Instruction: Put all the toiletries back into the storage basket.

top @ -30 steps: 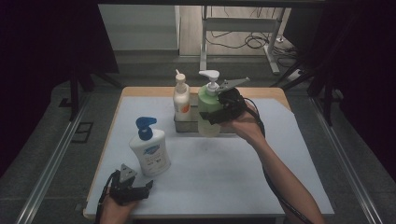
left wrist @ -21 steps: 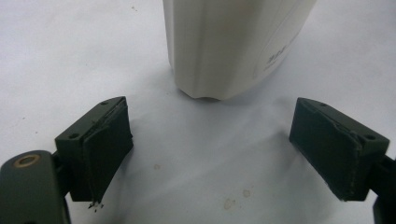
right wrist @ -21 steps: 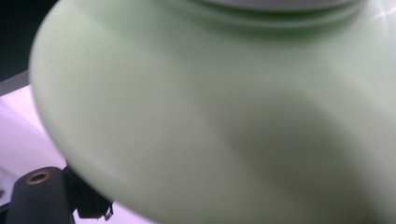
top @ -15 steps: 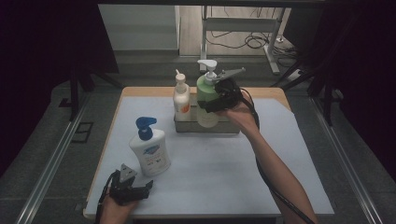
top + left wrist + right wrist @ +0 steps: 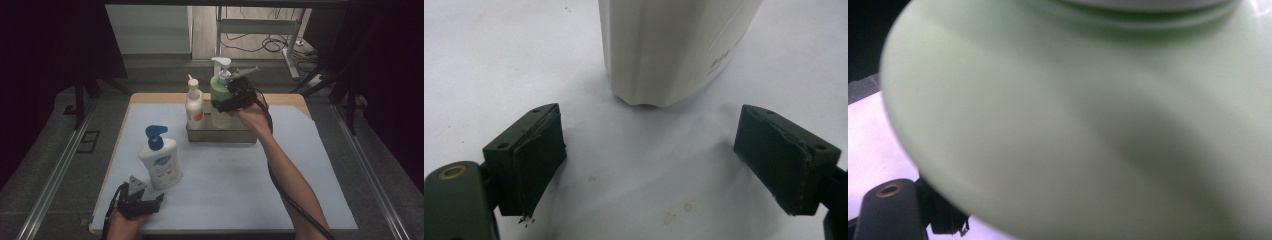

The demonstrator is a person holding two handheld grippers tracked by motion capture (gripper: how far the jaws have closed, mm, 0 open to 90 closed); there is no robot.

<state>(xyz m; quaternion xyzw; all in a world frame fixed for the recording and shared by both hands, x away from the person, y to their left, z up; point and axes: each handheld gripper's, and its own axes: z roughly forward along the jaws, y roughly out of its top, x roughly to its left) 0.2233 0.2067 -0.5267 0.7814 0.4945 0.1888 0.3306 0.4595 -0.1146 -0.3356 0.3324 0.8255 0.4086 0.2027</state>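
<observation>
So the green pump bottle (image 5: 220, 97) is clamped in the right claw (image 5: 226, 100), gripped around its upper body just below the white pump head. It's held upright over the metal tray (image 5: 220, 134) at the far side of the desk (image 5: 240, 190); whether its base is actually touching the tray floor can't be told from the high view. In the right gripper view the pale green bottle wall (image 5: 1088, 125) is pressed right up against the camera, with just a bit of one black jaw seen at the bottom left.

Right beside it, on its left in the high view, a smaller white bottle with an orange label (image 5: 194, 105) is standing upright in the same tray.

The left claw (image 5: 152, 202) is resting low at the near left corner of the desk, with its jaws spread wide and nothing between them. In the left gripper view the bare desk surface can be seen between the two pads (image 5: 536, 155), and the base of the white bottle with the blue pump (image 5: 674, 50) is sitting just ahead of them, not touched. That same bottle (image 5: 160, 162) is seen standing upright on the near left part of the desk, well apart from the tray.
</observation>
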